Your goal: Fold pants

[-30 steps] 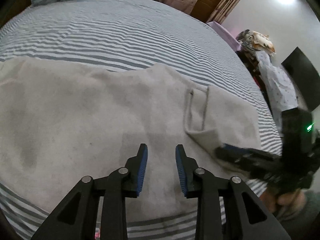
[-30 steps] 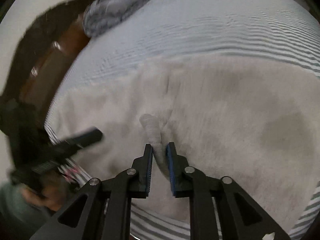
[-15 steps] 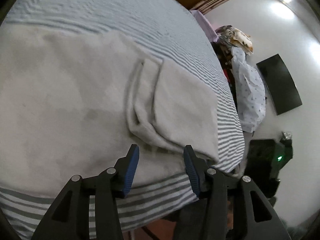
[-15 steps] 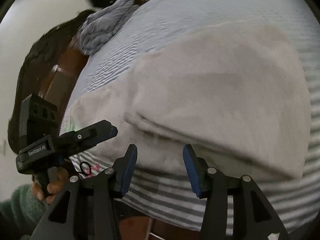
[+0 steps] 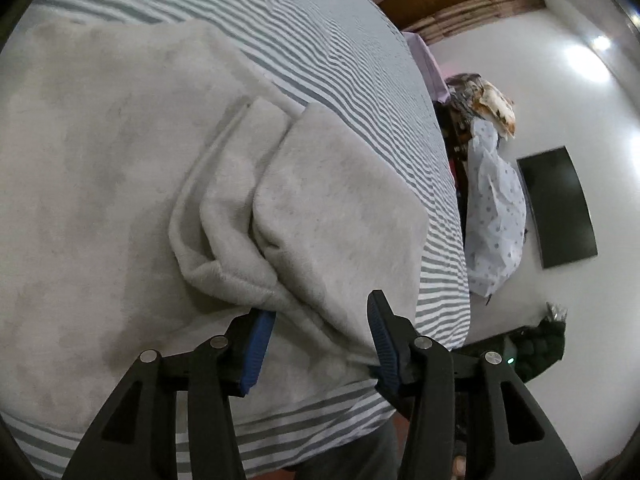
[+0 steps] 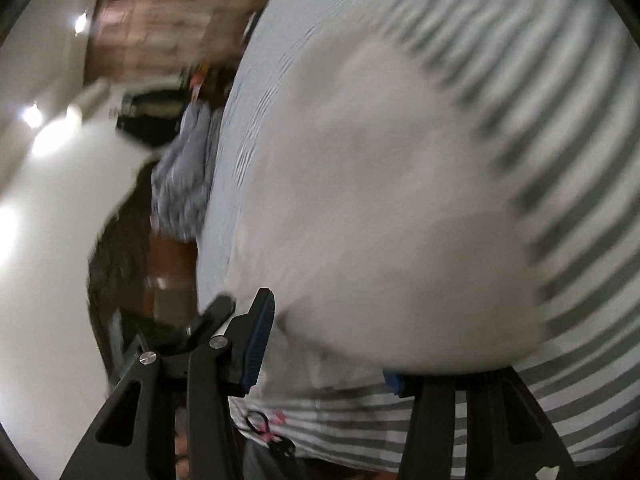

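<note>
The pants (image 5: 132, 168) — pale grey, fleecy, matte — lie flat on the grey-and-white striped sheet (image 5: 332, 60) ahead of the left tongs (image 5: 318, 330), whose blue ribbed pads stand spread with a rounded, layered fold of the fabric bulging between them, the pads not pressing it. The right tongs (image 6: 326, 350) are likewise spread, the soft pale mass filling the gap and overlapping the right-hand pad. Only the left view resolves the stacked hem layers and a dark wall panel (image 5: 556, 208) to the right — the right view is motion-blurred, showing a crumpled blue-grey blanket (image 6: 180, 184) left of its tongs.
</note>
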